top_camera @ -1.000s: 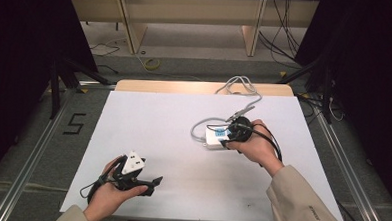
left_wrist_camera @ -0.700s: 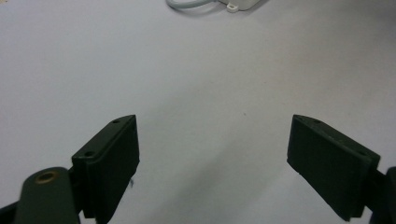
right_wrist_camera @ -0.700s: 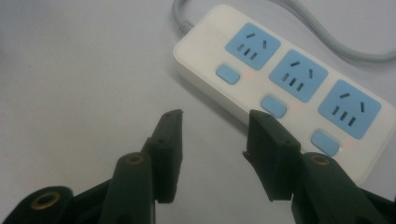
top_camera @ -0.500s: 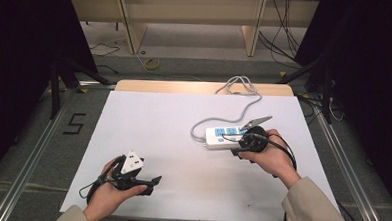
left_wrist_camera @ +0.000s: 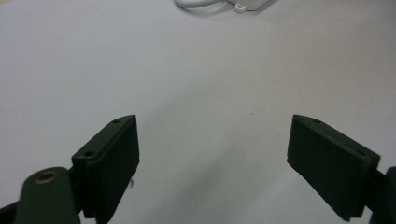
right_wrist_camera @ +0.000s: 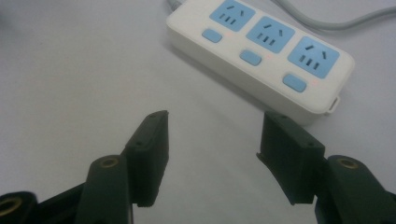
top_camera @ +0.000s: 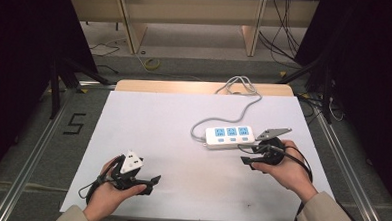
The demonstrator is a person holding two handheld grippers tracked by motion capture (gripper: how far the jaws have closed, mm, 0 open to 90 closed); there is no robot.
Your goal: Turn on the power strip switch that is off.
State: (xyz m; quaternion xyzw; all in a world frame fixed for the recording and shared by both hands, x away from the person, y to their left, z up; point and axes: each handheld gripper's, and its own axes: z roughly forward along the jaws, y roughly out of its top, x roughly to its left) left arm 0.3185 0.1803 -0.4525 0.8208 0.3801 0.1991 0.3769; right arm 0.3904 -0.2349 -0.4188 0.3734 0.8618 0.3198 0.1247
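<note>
A white power strip point(top_camera: 230, 137) with three blue sockets and three blue switches lies flat on the right half of a white table point(top_camera: 158, 119), its long side running left to right. A grey cord point(top_camera: 239, 100) leaves its left end, curves toward the far edge and loops there beside a strip of bare wood point(top_camera: 185, 86). In the right gripper view the power strip point(right_wrist_camera: 261, 56) sits just beyond the jaw tips, slanting across the frame, with faint red dots beside its switches.

The right gripper point(top_camera: 254, 155), held in a person's right hand point(top_camera: 286, 169), rests just near of the strip's right end, its jaws parted to a moderate gap with nothing between them. In its own view the right gripper point(right_wrist_camera: 212, 154) frames bare tabletop, the far jaw close to the strip's near edge but apart from it.

The left gripper point(top_camera: 148, 182), held in the left hand point(top_camera: 108, 191), sits low at the near left of the table, well apart from the strip, a pale three-cornered plate on top. Its own view shows the left gripper point(left_wrist_camera: 212, 154) spread wide over bare white surface, gripping nothing, with a corner of the strip point(left_wrist_camera: 247, 4) at the far edge.

A dark floor point(top_camera: 33, 133) flanks the table, with wooden shelving point(top_camera: 188, 15) beyond.
</note>
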